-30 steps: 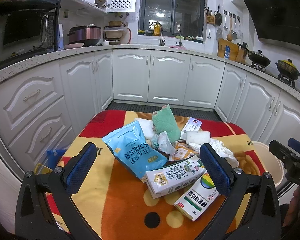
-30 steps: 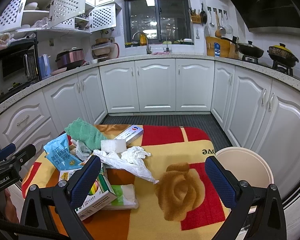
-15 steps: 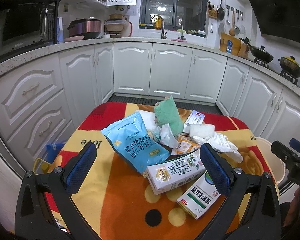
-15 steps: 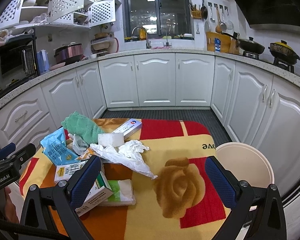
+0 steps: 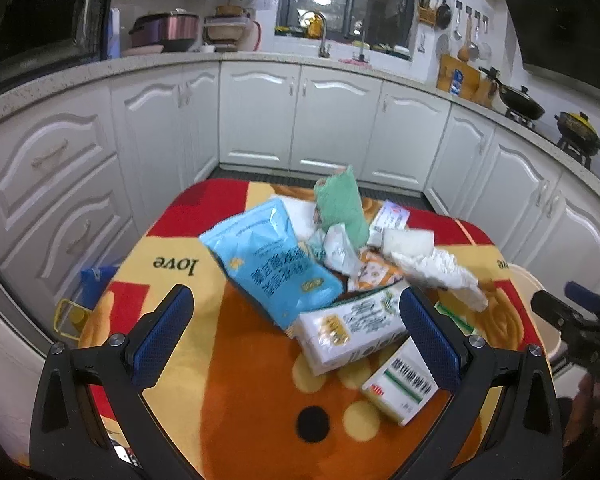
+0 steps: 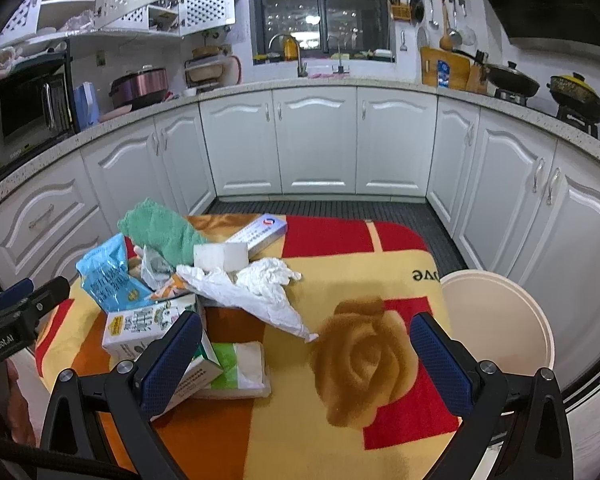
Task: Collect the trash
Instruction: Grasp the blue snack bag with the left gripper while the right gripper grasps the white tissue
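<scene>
A heap of trash lies on a small table under a red, yellow and orange blanket (image 5: 236, 392) (image 6: 340, 432). It holds a blue snack bag (image 5: 272, 264) (image 6: 104, 276), a white milk carton (image 5: 352, 328) (image 6: 144, 324), a green-and-white box (image 5: 400, 388), a green cloth (image 5: 340, 204) (image 6: 160, 232), a white sponge block (image 6: 220, 256), crumpled white tissue (image 5: 440, 272) (image 6: 260, 292) and a tissue pack (image 6: 240, 368). My left gripper (image 5: 296, 336) hangs open above the near side of the heap. My right gripper (image 6: 306, 356) is open over the rose pattern, right of the heap.
A cream round bin (image 6: 492, 316) (image 5: 536, 288) stands at the table's right edge. White kitchen cabinets (image 6: 316, 144) curve around the back and both sides, with a dark floor mat (image 6: 324, 208) in between. A blue bag (image 5: 96, 280) sits low at the left.
Both cameras have dipped lower and closer to the table, so the trash heap looks larger. Both grippers stay open and nothing on the table has moved.
</scene>
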A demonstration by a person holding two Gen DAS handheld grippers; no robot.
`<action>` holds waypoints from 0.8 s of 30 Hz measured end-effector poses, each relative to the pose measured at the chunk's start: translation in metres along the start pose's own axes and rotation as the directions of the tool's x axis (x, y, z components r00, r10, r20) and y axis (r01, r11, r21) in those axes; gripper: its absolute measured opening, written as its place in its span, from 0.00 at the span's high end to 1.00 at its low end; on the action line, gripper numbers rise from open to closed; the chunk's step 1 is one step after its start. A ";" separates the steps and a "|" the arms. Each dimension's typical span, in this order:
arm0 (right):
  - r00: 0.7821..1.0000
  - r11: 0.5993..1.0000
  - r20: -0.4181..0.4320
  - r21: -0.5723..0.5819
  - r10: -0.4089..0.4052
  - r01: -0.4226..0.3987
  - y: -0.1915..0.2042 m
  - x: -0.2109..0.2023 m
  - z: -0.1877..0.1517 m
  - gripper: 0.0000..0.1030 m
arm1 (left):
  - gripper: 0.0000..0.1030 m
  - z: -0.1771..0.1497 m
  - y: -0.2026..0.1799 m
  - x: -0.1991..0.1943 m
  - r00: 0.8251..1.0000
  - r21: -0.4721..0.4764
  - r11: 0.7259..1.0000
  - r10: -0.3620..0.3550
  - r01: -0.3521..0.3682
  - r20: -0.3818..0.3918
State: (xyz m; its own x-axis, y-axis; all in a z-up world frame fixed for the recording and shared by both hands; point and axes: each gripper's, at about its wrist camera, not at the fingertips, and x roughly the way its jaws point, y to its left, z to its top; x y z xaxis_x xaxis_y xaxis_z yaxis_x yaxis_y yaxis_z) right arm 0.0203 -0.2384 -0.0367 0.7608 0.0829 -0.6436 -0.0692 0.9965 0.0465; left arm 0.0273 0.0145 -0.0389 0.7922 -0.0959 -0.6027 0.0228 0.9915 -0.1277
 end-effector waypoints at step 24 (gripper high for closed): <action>0.912 0.946 -0.264 -0.002 0.312 -0.325 0.030 0.134 0.066 0.15 | 0.01 0.025 0.050 0.074 0.991 -0.043 0.999 -0.020 0.015 -0.131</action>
State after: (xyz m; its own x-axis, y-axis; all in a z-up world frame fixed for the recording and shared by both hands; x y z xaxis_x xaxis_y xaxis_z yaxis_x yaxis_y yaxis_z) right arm 0.1626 -0.1968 -0.0706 0.5021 0.3846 -0.7746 -0.3137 0.9156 0.2514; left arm 0.1025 0.0593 -0.0698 0.7052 -0.1264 -0.6976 0.0079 0.9853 -0.1706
